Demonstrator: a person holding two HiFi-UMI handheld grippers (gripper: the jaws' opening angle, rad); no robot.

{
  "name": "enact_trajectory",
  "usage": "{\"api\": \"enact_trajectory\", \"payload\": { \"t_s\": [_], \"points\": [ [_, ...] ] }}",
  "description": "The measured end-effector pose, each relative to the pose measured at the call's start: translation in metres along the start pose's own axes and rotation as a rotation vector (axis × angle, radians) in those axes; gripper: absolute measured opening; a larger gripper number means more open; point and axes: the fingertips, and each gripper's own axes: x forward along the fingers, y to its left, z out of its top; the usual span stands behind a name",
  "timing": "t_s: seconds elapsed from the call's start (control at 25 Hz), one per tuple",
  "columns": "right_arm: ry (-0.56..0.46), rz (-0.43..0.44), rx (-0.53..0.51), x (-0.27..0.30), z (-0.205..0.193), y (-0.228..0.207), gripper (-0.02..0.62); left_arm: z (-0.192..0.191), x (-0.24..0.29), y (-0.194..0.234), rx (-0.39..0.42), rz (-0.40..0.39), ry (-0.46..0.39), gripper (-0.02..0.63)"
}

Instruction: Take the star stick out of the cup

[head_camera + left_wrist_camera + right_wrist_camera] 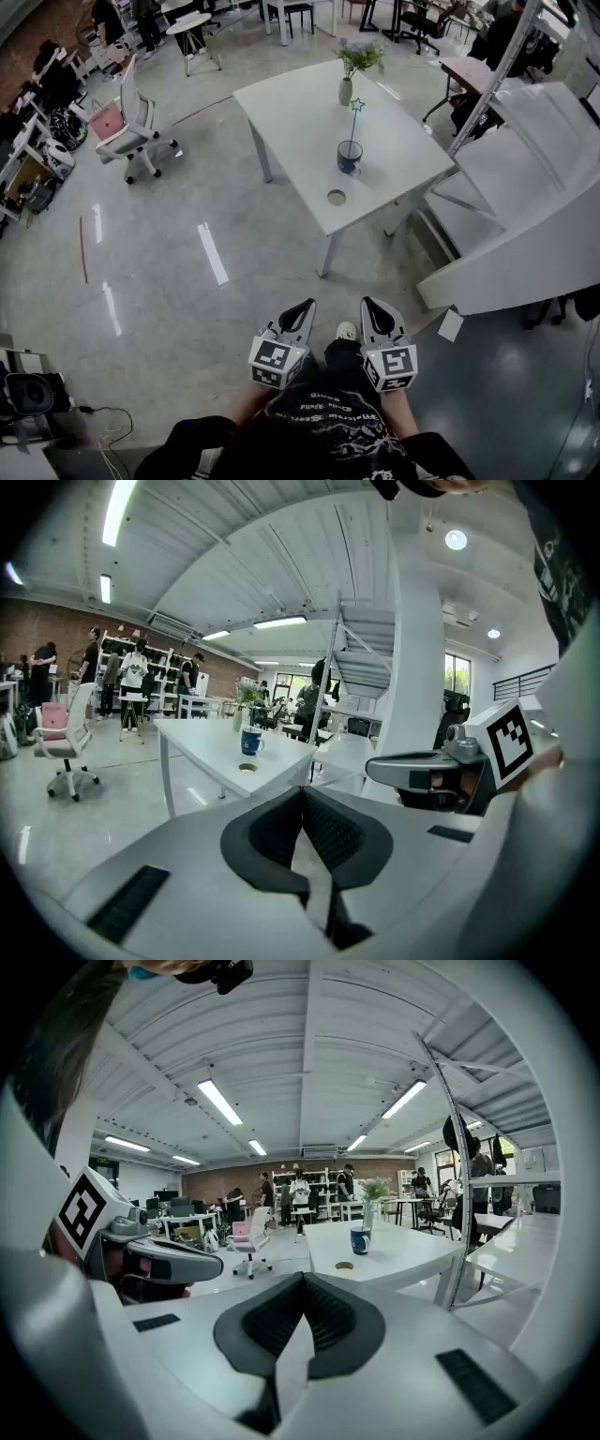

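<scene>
Star stick [354, 124] stands in the cup [350, 157], well apart. Left gripper [307, 305] and right gripper [367, 304] are closed, empty. Approach first, then open 1.

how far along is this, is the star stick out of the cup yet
Nothing done yet: the star stick stands in the cup on the table. Nothing in hand: left gripper and right gripper are shut and empty, well short of the table. Left: walk up, grasp the stick, lift it out.
</scene>
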Motion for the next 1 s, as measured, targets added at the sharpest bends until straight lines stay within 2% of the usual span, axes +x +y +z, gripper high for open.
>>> {"api": "enact_trajectory", "payload": {
  "t_s": [0.36, 0.76, 1.0],
  "points": [
    [0.005, -0.021, -0.046, -0.007, -0.005, 0.005, 0.006, -0.003, -0.012, 0.008, -0.014, 0.006, -0.038, 0.02],
    [-0.021, -0.006, -0.016, 0.007, -0.001, 0.024, 0.011, -0.001, -0.022, 0.017, 0.001, -0.013, -0.061, 0.02],
    [-0.002, -0.035, 0.015, 0.006, -0.01, 0.032, 0.011, -0.006, -0.022, 0.026, -0.013, -0.038, -0.055, 0.02]
  ]
}}
